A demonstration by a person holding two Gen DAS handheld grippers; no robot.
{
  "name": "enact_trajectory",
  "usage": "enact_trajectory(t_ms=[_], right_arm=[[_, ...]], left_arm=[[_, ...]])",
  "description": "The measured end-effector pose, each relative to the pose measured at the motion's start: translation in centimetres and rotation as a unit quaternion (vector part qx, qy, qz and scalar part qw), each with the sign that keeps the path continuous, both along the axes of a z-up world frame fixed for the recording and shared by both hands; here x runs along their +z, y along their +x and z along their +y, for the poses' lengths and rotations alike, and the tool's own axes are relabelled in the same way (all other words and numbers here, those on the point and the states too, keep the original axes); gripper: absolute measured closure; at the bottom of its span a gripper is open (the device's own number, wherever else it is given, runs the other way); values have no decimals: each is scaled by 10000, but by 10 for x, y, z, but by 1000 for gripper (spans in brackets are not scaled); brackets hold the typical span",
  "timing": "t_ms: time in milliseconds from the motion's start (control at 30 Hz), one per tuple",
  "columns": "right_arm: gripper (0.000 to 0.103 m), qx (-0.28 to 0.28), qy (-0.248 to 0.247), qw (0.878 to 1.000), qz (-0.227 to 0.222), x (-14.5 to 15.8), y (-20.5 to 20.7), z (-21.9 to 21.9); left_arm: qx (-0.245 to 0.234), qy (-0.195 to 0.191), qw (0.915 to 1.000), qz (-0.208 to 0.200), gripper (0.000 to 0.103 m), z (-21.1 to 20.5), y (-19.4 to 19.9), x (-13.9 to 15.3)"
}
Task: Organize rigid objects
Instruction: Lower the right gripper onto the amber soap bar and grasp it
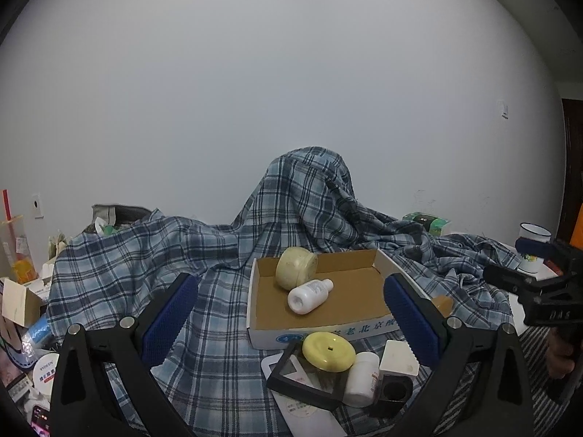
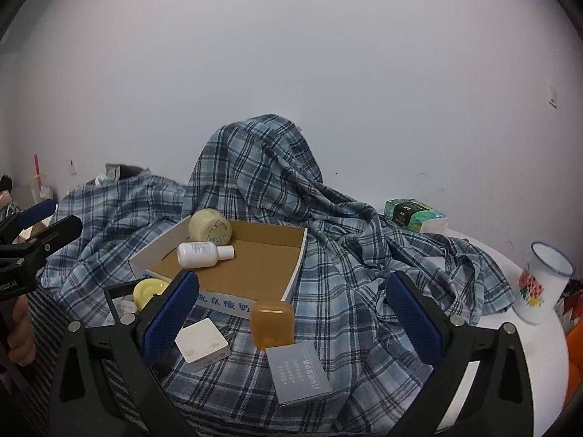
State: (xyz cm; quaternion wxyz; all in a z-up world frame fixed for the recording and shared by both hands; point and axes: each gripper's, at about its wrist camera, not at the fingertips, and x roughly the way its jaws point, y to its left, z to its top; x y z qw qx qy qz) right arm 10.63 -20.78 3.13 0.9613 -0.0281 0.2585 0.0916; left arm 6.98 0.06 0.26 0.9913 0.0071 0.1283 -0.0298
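A cardboard tray (image 1: 364, 329) (image 2: 226, 303), white outside and brown inside, lies on the plaid cloth. In it a cream round jar (image 1: 295, 267) (image 2: 210, 226) rests on its side beside a lying white bottle (image 1: 309, 295) (image 2: 204, 254). In front of the tray are a yellow disc (image 1: 328, 350) (image 2: 147, 290), a white pill bottle (image 1: 360, 373), a white block (image 1: 399, 358) (image 2: 202, 342), a black square holder (image 1: 395, 391) and a black frame (image 1: 306, 378). An amber translucent case (image 2: 272, 324) and a grey booklet (image 2: 298, 371) lie nearer the right gripper. My left gripper (image 1: 290, 280) (image 2: 51, 218) and right gripper (image 2: 293, 276) (image 1: 517, 260) are both open and hold nothing.
The blue plaid cloth (image 1: 218, 255) (image 2: 346, 240) drapes over a tall hump behind the tray. An enamel mug (image 1: 533, 245) (image 2: 544, 284) and a tissue pack (image 2: 415, 215) stand at the right. A drink cup with a red straw (image 1: 14, 247) and small clutter sit at the left. A hand (image 2: 20, 331) holds the left gripper.
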Motion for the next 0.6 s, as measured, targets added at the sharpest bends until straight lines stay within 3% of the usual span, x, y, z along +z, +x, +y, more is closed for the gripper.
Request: enact_trajectory(t_ms=[167,333,433,600], right_arm=[[1,-57,-306,9974,646,4,29,3],[1,126,-322,9872,1555,-25,60,12],[10,53,-336,9784,2041,-49,75,16],[26,138,-208,9719,2341,-72,85,20]], left_arm=[[221,-88,9997,-28,0,6,2,-1],[364,-142,9991,157,0,11,9,-6],[365,-149,9990,228,0,11,12,-9],[349,-139,9989,281,0,10,13,-10]])
